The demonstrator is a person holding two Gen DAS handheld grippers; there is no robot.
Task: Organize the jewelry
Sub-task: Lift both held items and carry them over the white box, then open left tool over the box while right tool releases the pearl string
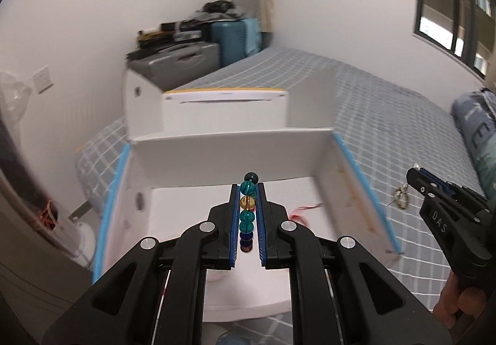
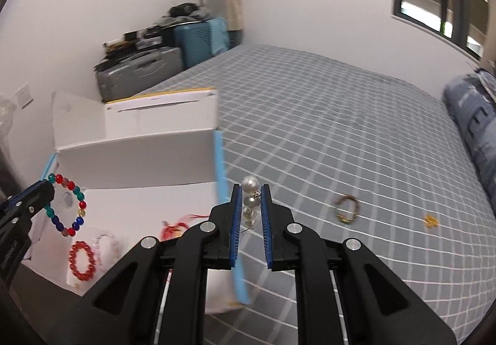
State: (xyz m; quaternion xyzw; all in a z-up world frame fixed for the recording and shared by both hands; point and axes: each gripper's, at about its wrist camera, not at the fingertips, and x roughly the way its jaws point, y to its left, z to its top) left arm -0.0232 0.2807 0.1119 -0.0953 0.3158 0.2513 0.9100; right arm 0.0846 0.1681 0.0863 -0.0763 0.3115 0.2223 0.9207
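Bed (image 2: 356,134) fills most of what you see, its grey sheet crossed by a white grid, with a rolled blue quilt (image 2: 471,124) along its right edge. On its left part sits the open white box (image 1: 229,152), edged in blue tape, its lid standing up behind it.

Your left gripper (image 1: 248,186) hovers over the box's white floor, jaws clenched on the multicoloured bead bracelet (image 1: 248,205). In the left wrist view you look at it edge-on: teal, amber and dark blue beads stacked between the blue pads. In the right wrist view it hangs as a full ring from the gripper tips above the box, with red, teal and blue beads.

Your right gripper (image 2: 251,190) is above the sheet, just right of the box's taped side wall, jaws grasping the pearl piece (image 2: 250,202). A few pale round beads stand in a column between the pads, and the top one pokes past the tips.

Inside the box lie a red bead bracelet (image 2: 82,261), a pale pinkish bracelet (image 2: 108,244) touching it, and a red cord piece (image 2: 173,225) further in.

Out on the sheet, well apart from the box, lie a brownish-green bracelet (image 2: 347,209) and, further right, a small yellow item (image 2: 431,221) too blurred to identify.
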